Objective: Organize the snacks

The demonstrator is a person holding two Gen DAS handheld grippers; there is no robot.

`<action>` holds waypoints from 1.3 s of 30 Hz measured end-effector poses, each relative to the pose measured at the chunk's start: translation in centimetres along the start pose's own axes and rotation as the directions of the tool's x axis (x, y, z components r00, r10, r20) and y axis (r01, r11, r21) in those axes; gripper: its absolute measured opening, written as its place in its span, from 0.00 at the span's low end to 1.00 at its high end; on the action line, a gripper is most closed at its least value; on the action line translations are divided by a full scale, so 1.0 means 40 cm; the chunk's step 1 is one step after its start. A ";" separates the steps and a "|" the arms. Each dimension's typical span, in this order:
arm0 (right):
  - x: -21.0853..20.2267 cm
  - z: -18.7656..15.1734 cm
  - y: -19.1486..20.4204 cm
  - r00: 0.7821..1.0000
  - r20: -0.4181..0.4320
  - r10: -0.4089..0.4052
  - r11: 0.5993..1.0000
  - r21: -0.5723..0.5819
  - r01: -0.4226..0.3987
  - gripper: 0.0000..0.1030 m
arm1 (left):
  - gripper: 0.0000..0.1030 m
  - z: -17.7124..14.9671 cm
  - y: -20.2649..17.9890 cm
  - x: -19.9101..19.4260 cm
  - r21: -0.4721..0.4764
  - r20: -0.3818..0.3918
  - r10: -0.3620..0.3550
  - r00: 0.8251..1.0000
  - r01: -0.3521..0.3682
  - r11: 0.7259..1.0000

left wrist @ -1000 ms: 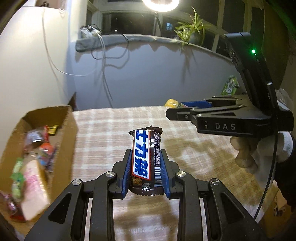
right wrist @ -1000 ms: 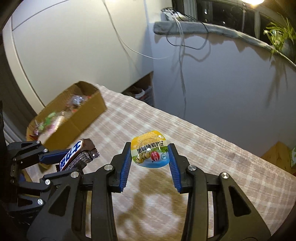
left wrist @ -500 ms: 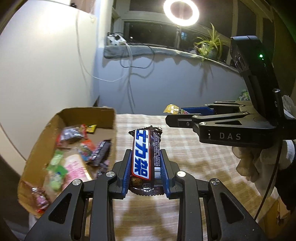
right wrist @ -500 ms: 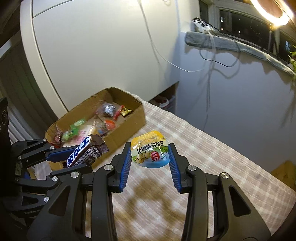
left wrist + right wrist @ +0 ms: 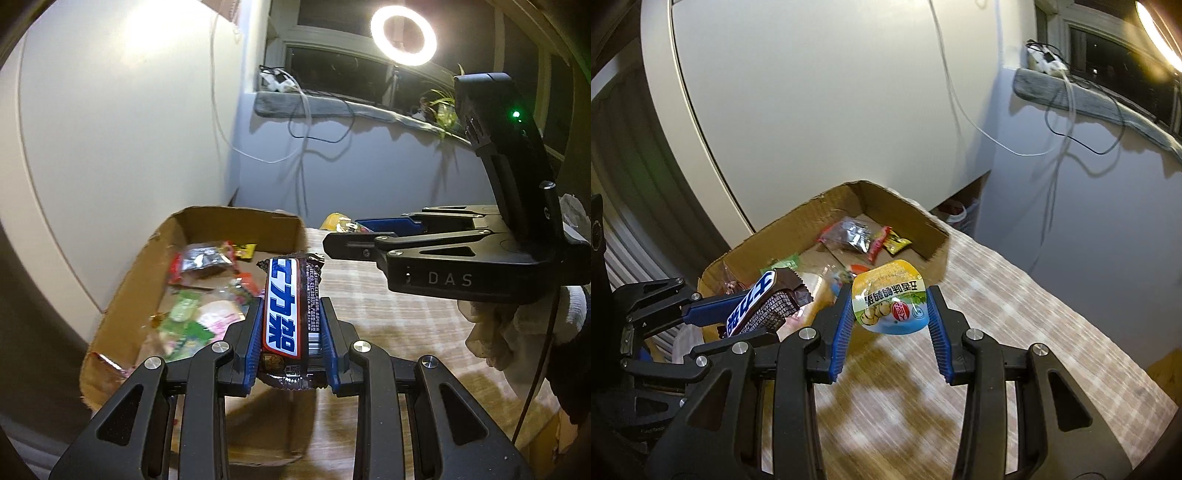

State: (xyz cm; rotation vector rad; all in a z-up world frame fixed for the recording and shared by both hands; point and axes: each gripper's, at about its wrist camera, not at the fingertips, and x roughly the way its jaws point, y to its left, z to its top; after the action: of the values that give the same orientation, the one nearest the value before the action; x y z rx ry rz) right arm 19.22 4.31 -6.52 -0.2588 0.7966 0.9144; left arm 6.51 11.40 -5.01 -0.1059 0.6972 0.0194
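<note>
A chocolate bar [image 5: 287, 314] sits clamped lengthwise in the left gripper [image 5: 291, 332], above the cardboard box [image 5: 236, 225] of snacks. The right gripper [image 5: 890, 314] pinches a yellow snack pack [image 5: 890, 299] beside the box, over the checked tablecloth [image 5: 1015, 314].

Right gripper [image 5: 891, 310] clamping a yellow snack pouch [image 5: 891, 301] just before the cardboard box [image 5: 934, 236], left gripper [image 5: 738, 317] pinching a chocolate bar [image 5: 761, 306] at the box's near edge, loose snacks [image 5: 855, 240] inside the box

Both grippers, carrying the chocolate bar [image 5: 286, 317] and yellow snack pack [image 5: 890, 301], now sit much closer to the cardboard box [image 5: 783, 229].
</note>
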 end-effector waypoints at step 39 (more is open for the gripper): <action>0.072 0.070 0.044 1.000 0.005 -0.015 1.000 0.003 0.015 0.87 | 0.64 0.009 0.092 -0.017 -0.051 0.027 0.089 0.996 -0.087 0.995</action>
State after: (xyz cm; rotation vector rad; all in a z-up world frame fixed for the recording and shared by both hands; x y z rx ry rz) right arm 20.27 8.55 -6.42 -0.2597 0.7904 0.8998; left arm 6.04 15.13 -4.65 -0.1225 0.6715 0.1228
